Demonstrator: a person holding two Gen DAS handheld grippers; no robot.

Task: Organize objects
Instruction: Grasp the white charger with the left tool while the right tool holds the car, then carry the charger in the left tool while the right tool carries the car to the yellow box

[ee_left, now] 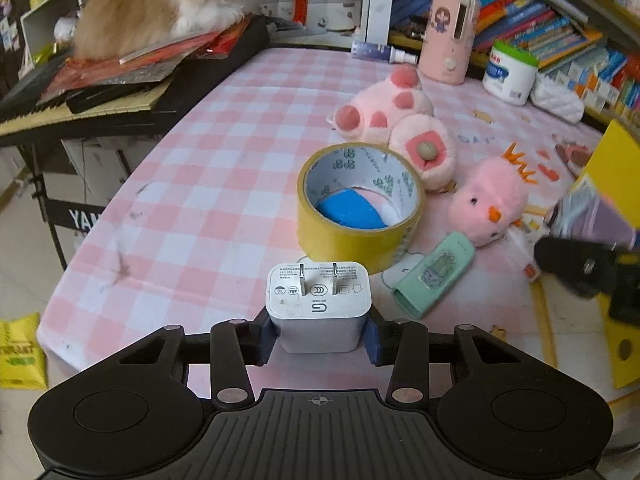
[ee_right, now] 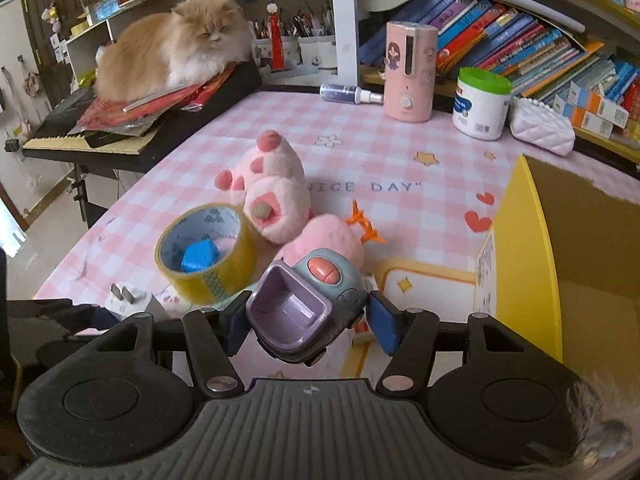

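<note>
**Both grippers loaded above the checked tablecloth**

Your left gripper (ee_left: 319, 330) pinches a white wall charger (ee_left: 319, 304) between its blue pads, one pad pressed to each side of the body. The charger sits upright in the grip, its two flat prongs pointing away from the camera.

Your right gripper (ee_right: 308, 326) carries a small toy car (ee_right: 308, 304) with a purple scoop-shaped body, a grey-blue shell and a coral button on top. The left blue pad touches the toy's side; at the right pad contact is hard to judge. The toy hangs clear of the cloth, tilted toward the camera.

On the pink checked tablecloth (ee_left: 192, 208), just beyond the charger, stands a roll of yellow tape (ee_left: 360, 204) lying flat, with a blue block (ee_left: 352, 210) inside its core. Behind the roll lies a pink plush paw (ee_left: 400, 124), touching a pink plush chick (ee_left: 490, 200) at its right. A mint-green case (ee_left: 434, 276) lies near the chick and the tape. An open yellow cardboard box (ee_right: 524, 264) stands at the right edge of the table, near your right gripper. At the rear, an orange cat (ee_right: 176, 46) rests on papers piled over a keyboard (ee_right: 80, 138).
</note>
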